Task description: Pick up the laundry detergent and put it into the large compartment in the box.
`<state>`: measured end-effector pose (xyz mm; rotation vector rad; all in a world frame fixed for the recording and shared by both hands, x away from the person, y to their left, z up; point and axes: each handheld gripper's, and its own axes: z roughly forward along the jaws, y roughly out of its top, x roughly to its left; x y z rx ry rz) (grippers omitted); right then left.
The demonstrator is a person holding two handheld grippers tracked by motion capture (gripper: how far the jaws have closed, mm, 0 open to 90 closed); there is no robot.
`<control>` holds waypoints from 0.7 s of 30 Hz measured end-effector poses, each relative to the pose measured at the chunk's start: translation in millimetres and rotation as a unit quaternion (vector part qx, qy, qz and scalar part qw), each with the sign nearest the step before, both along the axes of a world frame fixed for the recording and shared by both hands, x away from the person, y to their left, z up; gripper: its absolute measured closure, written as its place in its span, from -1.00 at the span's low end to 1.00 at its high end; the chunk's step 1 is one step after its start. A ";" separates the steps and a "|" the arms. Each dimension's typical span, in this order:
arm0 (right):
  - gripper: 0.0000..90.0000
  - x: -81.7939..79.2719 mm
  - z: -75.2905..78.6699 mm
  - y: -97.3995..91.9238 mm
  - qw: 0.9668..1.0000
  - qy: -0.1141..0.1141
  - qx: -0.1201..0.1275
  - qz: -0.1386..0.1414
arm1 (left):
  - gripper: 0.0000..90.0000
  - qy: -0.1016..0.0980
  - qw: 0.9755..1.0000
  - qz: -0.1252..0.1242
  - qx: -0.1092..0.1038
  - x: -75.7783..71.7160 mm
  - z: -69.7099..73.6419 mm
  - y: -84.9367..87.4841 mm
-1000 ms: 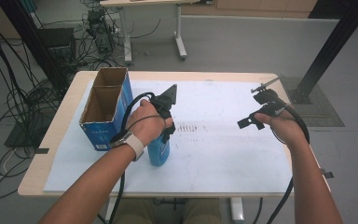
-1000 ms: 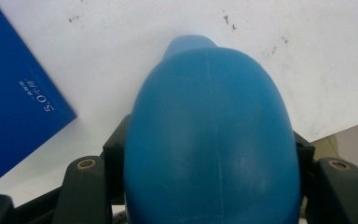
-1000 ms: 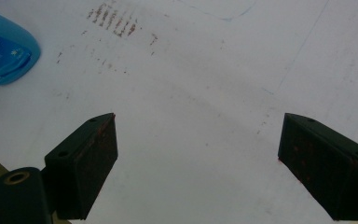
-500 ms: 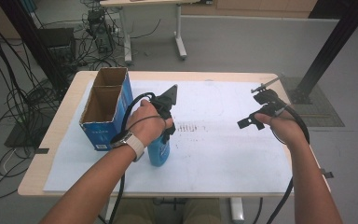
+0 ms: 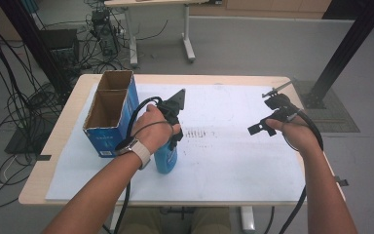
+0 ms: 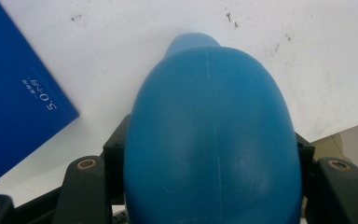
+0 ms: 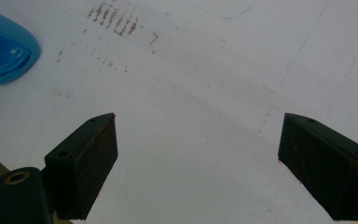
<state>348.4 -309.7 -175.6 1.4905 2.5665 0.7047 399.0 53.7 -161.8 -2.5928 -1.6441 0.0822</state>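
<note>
Beside the box (image 5: 108,127) marked "5.0", left gripper (image 5: 171,127) clamps blue bottle (image 5: 166,157); right gripper (image 5: 267,113) gapes.

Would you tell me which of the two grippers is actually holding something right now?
The left gripper: its jaws clamp the blue bottle, while the right gripper hangs open over the white sheet.

You had a smooth, rounded blue plastic bottle (image 5: 165,158) standing on the white sheet near the table's front edge, just right of the blue cardboard box. In the left gripper view its bulging body (image 6: 212,140) sat clamped between the black jaws, narrowing towards the far end.
</note>
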 end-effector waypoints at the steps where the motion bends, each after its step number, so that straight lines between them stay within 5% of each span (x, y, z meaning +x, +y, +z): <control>1: -0.74 0.0 -0.1 0.0 1.000 0.000 0.000 0.000 | -0.12 0.001 1.000 0.000 0.000 0.2 0.0 -0.1; 21: -0.74 -0.6 0.0 -0.3 1.000 -0.001 0.000 0.000 | -0.12 0.000 1.000 -0.002 0.003 -0.6 0.1 -1.3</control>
